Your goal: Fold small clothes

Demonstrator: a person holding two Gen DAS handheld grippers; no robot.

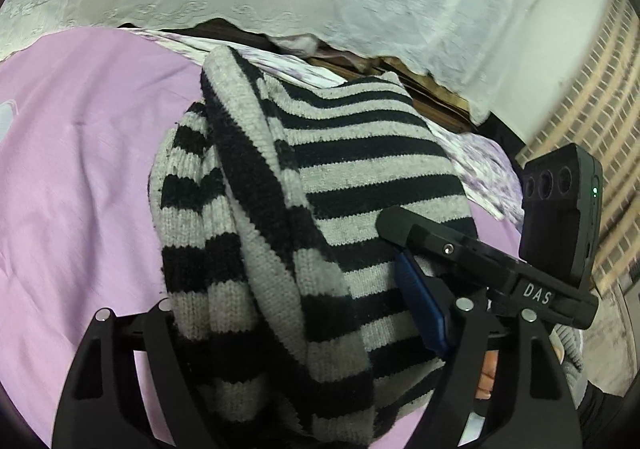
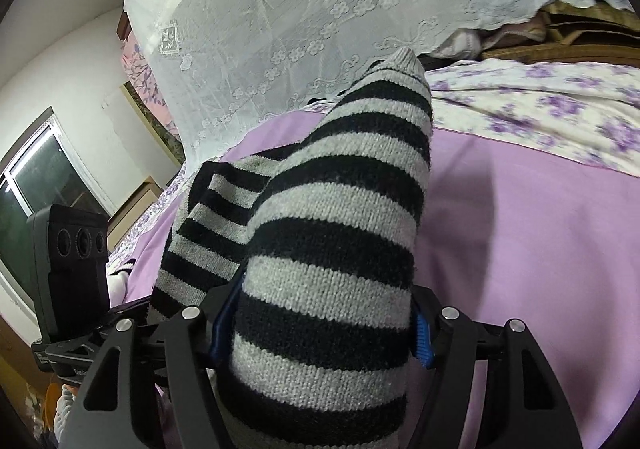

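Clearly both the left hand-held gripper (image 1: 304, 333) and right hand-held gripper (image 2: 320, 333) clench the striped knit garment (image 1: 320, 185) above the purple sheet (image 1: 80, 169).

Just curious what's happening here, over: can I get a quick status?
Both grippers shut on the striped sweater: left gripper, right gripper. Sweater bunched, lifted over the purple sheet. Nothing in the way.

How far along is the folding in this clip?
Done: nothing looks finished; no folded pile shows on the purple sheet. In hand: the striped knit garment is bunched and draped over both tools, with the right gripper closed on a thick roll of it. The left gripper is buried in fabric, so its jaws cannot be judged. Left: spreading it flat, then making every fold.
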